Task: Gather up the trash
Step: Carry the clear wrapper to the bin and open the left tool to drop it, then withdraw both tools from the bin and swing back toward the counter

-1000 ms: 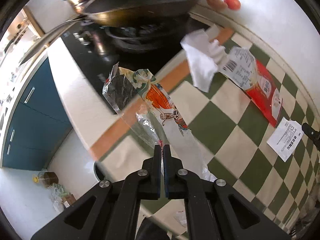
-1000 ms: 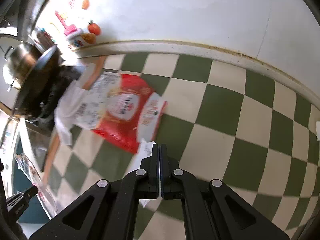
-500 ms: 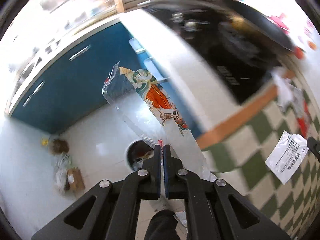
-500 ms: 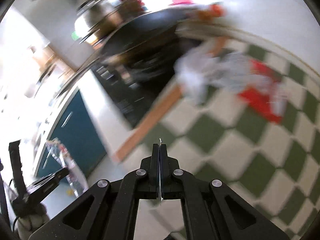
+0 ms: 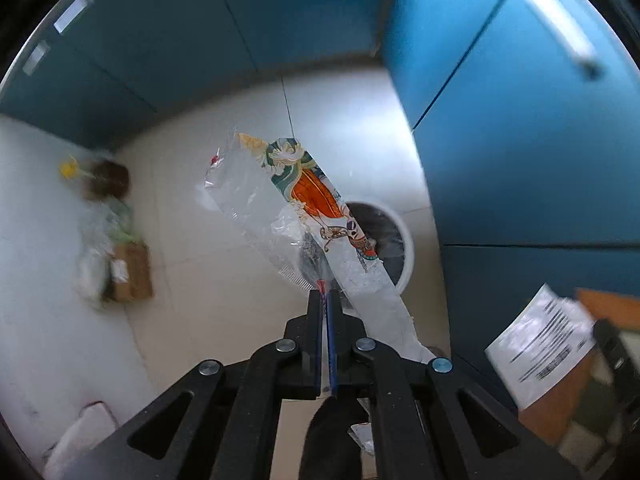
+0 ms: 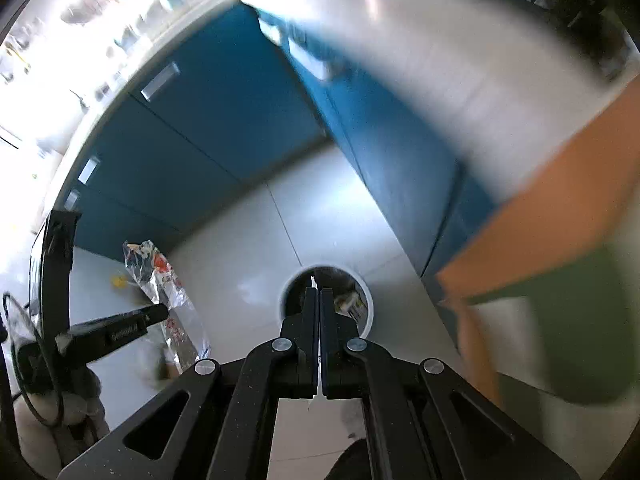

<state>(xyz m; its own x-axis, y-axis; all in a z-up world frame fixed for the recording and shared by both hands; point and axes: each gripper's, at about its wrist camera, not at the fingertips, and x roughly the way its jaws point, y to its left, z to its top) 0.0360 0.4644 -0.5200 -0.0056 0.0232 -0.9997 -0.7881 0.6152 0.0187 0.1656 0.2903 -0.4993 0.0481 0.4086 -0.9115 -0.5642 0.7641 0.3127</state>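
Clear plastic wrapper (image 5: pixel 304 216), one, sits clamped in the left claw (image 5: pixel 324 300). Right claw (image 6: pixel 319 300) pinches one paper slip (image 5: pixel 536 344). One round bin (image 6: pixel 326 300) lies beyond both.

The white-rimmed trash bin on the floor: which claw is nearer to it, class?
Right, as far as the views show. The right claw hovers directly above the trash bin; the left claw, holding the plastic wrapper, is off to its side.
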